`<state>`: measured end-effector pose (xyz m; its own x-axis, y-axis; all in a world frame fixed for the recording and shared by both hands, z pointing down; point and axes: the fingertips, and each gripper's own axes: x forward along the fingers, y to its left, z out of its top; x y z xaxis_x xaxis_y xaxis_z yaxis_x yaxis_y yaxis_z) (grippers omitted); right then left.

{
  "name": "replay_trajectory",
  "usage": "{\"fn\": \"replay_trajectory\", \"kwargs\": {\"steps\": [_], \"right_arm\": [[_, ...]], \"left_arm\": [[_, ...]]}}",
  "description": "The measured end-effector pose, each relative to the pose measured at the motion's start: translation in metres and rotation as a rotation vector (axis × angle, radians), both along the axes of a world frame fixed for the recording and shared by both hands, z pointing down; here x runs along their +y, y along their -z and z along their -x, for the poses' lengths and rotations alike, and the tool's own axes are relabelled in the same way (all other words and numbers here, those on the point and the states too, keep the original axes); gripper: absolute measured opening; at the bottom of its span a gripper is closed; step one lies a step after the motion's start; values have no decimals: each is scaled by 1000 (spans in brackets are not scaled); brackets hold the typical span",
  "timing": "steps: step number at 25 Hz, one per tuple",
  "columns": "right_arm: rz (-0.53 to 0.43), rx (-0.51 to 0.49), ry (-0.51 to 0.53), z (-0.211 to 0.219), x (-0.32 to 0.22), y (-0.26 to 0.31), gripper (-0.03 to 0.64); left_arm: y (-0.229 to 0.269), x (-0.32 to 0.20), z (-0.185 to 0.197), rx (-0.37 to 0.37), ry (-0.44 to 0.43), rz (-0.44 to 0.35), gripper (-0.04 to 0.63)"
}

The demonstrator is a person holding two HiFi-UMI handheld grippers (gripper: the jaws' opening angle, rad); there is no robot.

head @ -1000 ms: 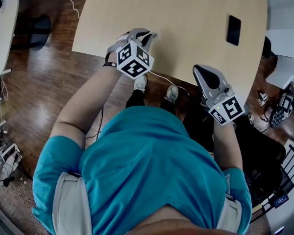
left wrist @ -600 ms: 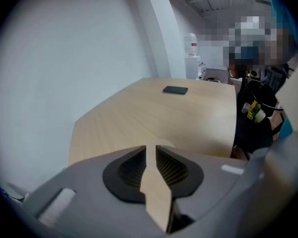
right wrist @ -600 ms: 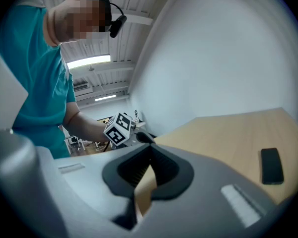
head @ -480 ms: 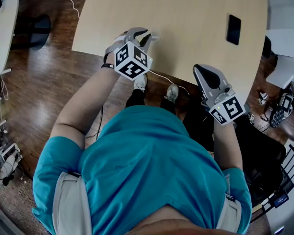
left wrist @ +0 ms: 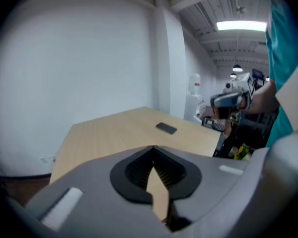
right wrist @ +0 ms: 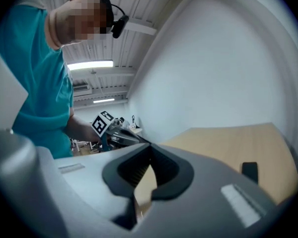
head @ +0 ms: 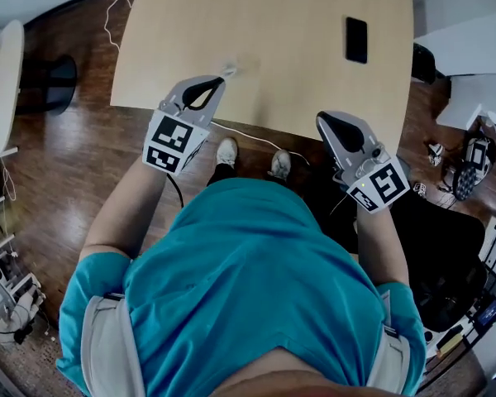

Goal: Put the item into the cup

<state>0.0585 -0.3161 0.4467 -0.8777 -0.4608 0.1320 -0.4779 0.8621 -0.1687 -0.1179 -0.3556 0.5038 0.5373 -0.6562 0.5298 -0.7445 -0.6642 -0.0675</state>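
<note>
- Currently no cup shows in any view, and no item can be picked out with certainty.
- Left gripper (head: 217, 83): jaws closed tip to tip. Its own view shows only bare table (left wrist: 114, 133) through the hollow between the pads, so nothing is held.
- Right gripper (head: 326, 121): jaws likewise together. Only tabletop shows through the pad hollow, so it is empty.
- Position, head view: the left gripper's tips reach just over the near edge of the table (head: 273, 23). The right gripper hangs off the near edge, over the floor, with its tips near the table's rim. The two are well apart.
- On the table: one black flat slab (head: 356, 40), far right side, well apart from both grippers. It looks like a phone, though I cannot confirm that.
- A pale smudge (head: 230, 69) lies on the wood just beyond the left tips. It is too blurred to tell whether it is an object, a mark or glare, and the left gripper view shows nothing there.
- Rest of the tabletop reads as plain wood in all three views.
- Progress (judgement): nothing done. No pick, no carry, no drop into a cup. All of the task remains.
- What is left: find the item and the cup, open one gripper, grasp, carry, release over the cup.
- Neither task thing is in frame, so which hand should pick cannot be judged from here.
</note>
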Motion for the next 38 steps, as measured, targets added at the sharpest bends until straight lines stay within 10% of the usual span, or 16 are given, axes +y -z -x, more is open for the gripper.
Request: {"fn": "replay_trajectory", "kwargs": {"steps": [10, 29, 38], "right_arm": [[-61, -43, 37, -63, 59, 45, 2], [-105, -65, -148, 28, 220, 110, 2], [-194, -68, -121, -13, 321, 137, 2]], "left_arm": [[96, 77, -64, 242, 14, -112, 3], [166, 277, 74, 320, -151, -302, 3], [186, 365, 30, 328, -141, -379, 3]]}}
